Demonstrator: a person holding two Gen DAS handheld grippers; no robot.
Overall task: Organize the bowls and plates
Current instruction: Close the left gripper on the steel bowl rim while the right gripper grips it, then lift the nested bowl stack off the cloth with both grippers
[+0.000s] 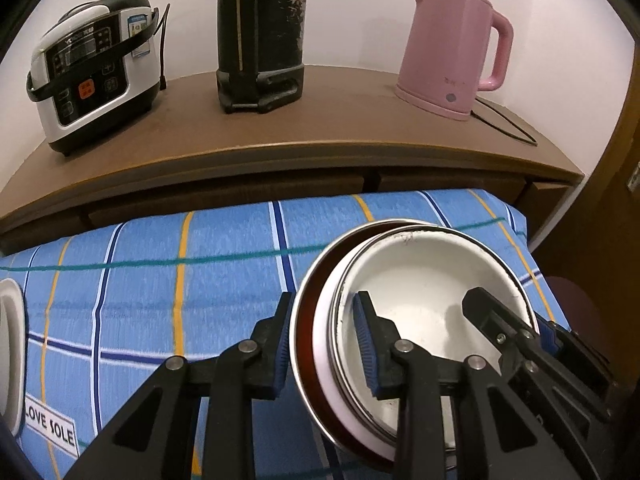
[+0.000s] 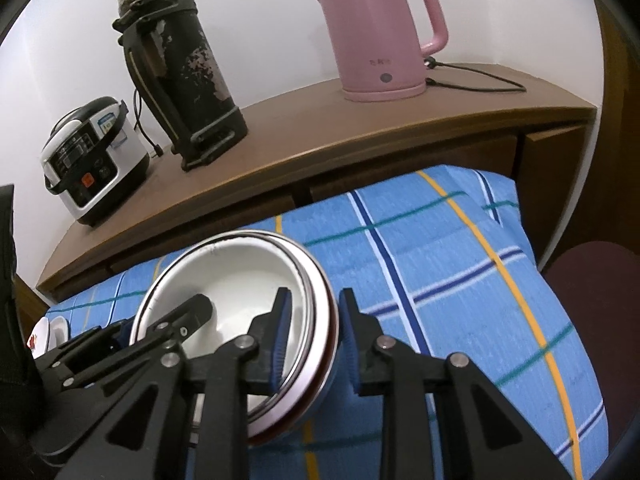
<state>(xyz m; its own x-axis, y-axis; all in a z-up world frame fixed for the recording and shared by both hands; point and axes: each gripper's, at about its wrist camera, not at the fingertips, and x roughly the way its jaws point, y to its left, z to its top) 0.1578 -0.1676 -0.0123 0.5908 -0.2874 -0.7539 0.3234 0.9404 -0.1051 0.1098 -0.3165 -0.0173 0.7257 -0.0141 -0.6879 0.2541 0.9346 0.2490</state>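
Observation:
A stack of nested bowls, white enamel inside (image 1: 424, 292) with a red-brown outer bowl (image 1: 306, 320), sits above the blue checked cloth (image 1: 160, 280). My left gripper (image 1: 326, 344) straddles the stack's left rim, one pad inside, one outside, with gaps showing. My right gripper (image 2: 314, 338) straddles the right rim of the same stack (image 2: 236, 280) likewise. Each gripper's fingers show in the other's view. A white dish (image 1: 8, 360) lies at the far left; it also shows in the right wrist view (image 2: 48, 332).
Behind the cloth a brown wooden counter (image 1: 320, 120) carries a rice cooker (image 1: 92, 68), a black thermos (image 1: 260, 36) and a pink kettle (image 1: 452, 48) with its cord. A dark red stool (image 2: 592, 320) stands at the right.

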